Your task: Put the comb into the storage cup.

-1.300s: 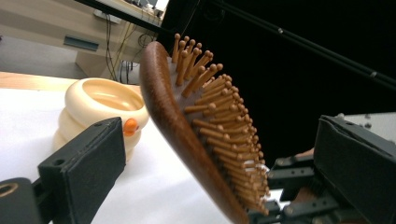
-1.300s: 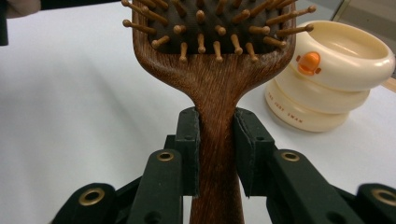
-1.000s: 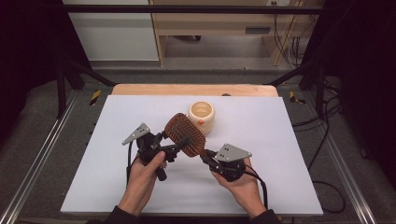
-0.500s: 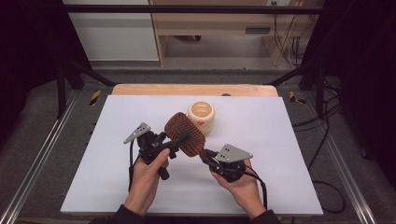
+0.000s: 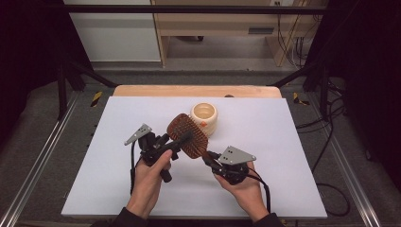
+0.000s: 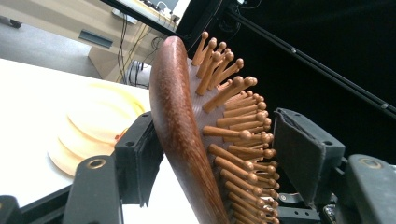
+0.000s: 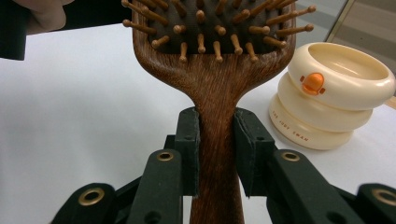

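Left gripper point(image 5: 176, 144): in the high view, jaws were set around the hairbrush point(image 5: 188, 136) head above the white table point(image 5: 293, 142); having just been closing, one pad was seemingly touching the back, the other short of the pins.
Right gripper point(image 5: 208, 160): clamped on the handle, so the brush was kept raised for the handover.
Left gripper view: the head point(image 6: 180, 135) was seen edge-on, smooth dark wood, rounded back, ball-tipped wooden pins.
Right gripper view: the grained handle point(image 7: 217, 140) was pinched between both pads.
Cream jar point(image 7: 334, 95): ringed, glossy, stood just behind.
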`<state>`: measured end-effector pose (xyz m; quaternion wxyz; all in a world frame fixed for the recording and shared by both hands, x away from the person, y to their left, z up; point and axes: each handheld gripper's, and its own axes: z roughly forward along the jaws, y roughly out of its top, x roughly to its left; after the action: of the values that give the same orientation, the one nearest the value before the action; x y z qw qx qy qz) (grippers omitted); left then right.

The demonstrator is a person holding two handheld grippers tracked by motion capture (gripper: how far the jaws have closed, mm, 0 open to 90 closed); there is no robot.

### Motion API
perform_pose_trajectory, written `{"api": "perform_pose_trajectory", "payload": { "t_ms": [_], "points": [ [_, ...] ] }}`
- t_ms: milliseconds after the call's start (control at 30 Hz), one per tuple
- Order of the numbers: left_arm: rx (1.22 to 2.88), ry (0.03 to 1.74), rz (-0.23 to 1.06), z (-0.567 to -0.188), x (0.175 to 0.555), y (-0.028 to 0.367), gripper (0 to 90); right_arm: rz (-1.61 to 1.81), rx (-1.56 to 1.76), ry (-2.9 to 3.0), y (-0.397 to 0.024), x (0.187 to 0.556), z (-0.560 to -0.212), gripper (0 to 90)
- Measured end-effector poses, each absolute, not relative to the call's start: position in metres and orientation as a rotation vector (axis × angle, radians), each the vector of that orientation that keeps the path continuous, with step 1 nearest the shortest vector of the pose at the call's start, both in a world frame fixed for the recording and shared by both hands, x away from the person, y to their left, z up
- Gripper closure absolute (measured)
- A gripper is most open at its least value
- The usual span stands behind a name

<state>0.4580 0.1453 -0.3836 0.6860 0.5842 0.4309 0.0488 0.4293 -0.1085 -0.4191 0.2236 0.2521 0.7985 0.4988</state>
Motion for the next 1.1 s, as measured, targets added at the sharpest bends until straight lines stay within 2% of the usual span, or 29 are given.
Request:
{"api": "perform_pose_trajectory", "payload": {
  "t_ms": [533,833,1100],
  "points": [
    [1.298,0.992,0.1,-0.3852,0.4586,0.1439,38.4,1.382,0.706,2.206,-0.1082,0.4297,-0.4217,72.8],
    [1.286,1.002,0.084,-0.3851,0.4579,0.144,46.6,1.371,0.71,2.214,-0.1067,0.4297,-0.424,72.9],
    [1.305,0.988,0.088,-0.3803,0.4555,0.1423,49.9,1.374,0.716,2.213,-0.1054,0.4293,-0.4248,72.8]
  ]
}}
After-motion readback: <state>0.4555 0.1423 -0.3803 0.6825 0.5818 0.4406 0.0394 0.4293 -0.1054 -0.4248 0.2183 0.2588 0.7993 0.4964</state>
